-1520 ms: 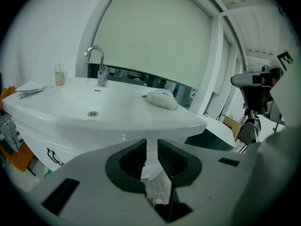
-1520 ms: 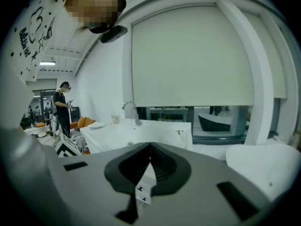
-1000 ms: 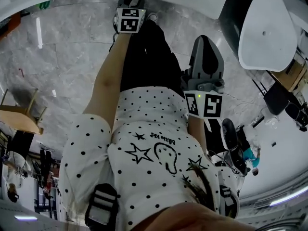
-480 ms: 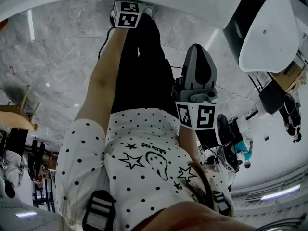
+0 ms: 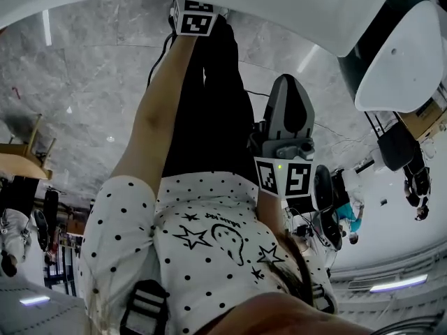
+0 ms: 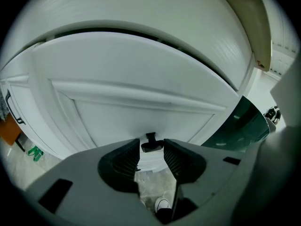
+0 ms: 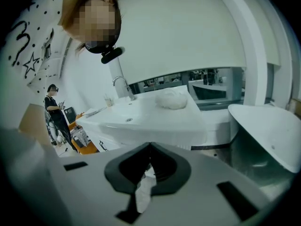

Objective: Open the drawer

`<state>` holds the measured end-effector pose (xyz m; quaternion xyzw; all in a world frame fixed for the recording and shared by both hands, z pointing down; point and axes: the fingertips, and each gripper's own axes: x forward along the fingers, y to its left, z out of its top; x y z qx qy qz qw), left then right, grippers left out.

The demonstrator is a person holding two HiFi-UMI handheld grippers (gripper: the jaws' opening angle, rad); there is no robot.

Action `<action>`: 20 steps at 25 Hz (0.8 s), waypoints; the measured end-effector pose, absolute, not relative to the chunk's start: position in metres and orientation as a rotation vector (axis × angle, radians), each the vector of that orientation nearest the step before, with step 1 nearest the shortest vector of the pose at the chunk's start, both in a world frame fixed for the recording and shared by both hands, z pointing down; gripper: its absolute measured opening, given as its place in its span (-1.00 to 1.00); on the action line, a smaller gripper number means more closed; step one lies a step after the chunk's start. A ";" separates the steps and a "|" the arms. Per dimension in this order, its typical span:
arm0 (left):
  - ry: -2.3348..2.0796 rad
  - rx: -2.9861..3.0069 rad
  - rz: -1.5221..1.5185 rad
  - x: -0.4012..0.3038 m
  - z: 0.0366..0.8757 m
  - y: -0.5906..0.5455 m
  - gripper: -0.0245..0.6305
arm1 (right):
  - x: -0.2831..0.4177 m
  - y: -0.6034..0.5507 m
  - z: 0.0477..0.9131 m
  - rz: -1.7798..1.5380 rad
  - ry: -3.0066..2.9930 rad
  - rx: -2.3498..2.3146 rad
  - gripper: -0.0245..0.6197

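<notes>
Grey marble floor [image 5: 91, 82] underfoot. Wearer's white polka-dot shirt [image 5: 209, 257] has star and smiley prints, with black trousers [image 5: 209, 103] below it and one white shoe [image 6: 163, 204] on the floor. Wooden stool or small table [image 5: 24, 160] at the head view's left edge, white rounded shell [image 5: 405, 54] top right. Right gripper view: white sink basin [image 7: 136, 117] with a curved faucet [image 7: 123, 86] behind it, crumpled white cloth [image 7: 171, 99] on the counter just beside the basin, and a person in black [image 7: 55, 112] standing far left. Left gripper view: orange item [image 6: 9, 128] and green item [image 6: 34, 151] low at the left, dark green glass panel [image 6: 240, 126] at the right.
</notes>
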<state>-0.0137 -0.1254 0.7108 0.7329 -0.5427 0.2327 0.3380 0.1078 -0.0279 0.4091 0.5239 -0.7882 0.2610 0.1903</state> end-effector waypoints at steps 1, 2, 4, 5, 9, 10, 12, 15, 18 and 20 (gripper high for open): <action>-1.419 1.908 0.604 -0.014 0.713 -0.126 -0.46 | 0.108 -0.027 0.412 0.739 -2.209 1.470 -0.88; -1.427 1.908 0.599 -0.015 0.714 -0.127 -0.45 | 0.107 -0.025 0.415 0.743 -2.202 1.469 -0.88; -1.443 1.911 0.587 -0.016 0.715 -0.127 -0.45 | 0.107 -0.023 0.421 0.750 -2.190 1.466 -0.88; -1.446 1.913 0.584 -0.017 0.716 -0.127 -0.45 | 0.107 -0.022 0.423 0.752 -2.186 1.465 -0.88; -1.439 1.933 0.582 -0.015 0.715 -0.126 -0.49 | 0.105 -0.017 0.430 0.758 -2.178 1.459 -0.88; -1.438 1.936 0.582 -0.015 0.715 -0.126 -0.49 | 0.104 -0.017 0.430 0.759 -2.177 1.456 -0.88; -1.437 1.937 0.582 -0.015 0.712 -0.127 -0.49 | 0.103 -0.016 0.429 0.763 -2.177 1.448 -0.88; -1.441 1.936 0.576 -0.014 0.707 -0.129 -0.49 | 0.102 -0.016 0.426 0.764 -2.177 1.444 -0.88; -1.444 1.935 0.573 -0.014 0.706 -0.129 -0.49 | 0.102 -0.016 0.426 0.761 -2.177 1.443 -0.88; -1.443 1.933 0.573 -0.014 0.710 -0.129 -0.49 | 0.101 -0.016 0.429 0.762 -2.175 1.441 -0.88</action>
